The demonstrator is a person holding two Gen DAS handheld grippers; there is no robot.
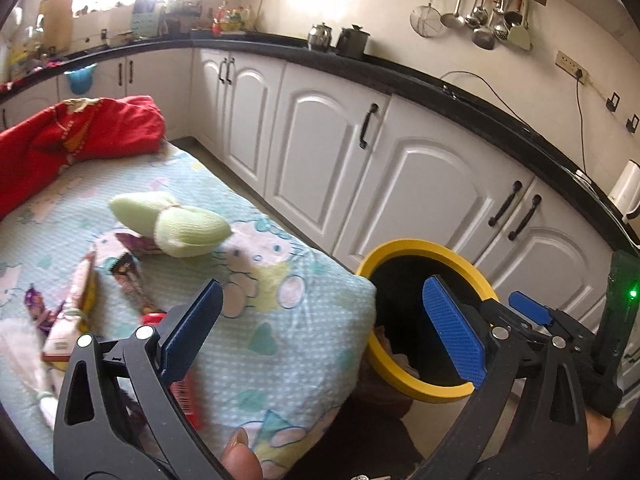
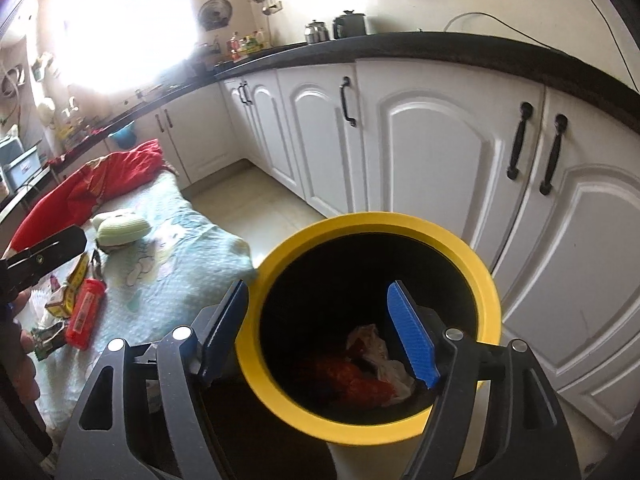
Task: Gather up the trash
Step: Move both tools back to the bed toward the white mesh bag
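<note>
Crumpled white and red trash (image 2: 370,372) is seen lying at the bottom of a black bin with a yellow rim (image 2: 276,256), which stands on the floor just right of the bed (image 2: 176,280). More wrappers are scattered on the bed's near left part: a red packet (image 2: 85,314) and a yellow-edged carton (image 2: 64,296). A pale green bundle (image 1: 172,220) and a red cloth (image 1: 80,128) lie farther back. The right tool (image 2: 320,332) is held over the bin mouth, jaws apart and empty. The left tool (image 1: 324,332) is likewise spread wide with nothing gripped, above the bed's near corner. White cabinets (image 2: 440,152) are seen behind.
</note>
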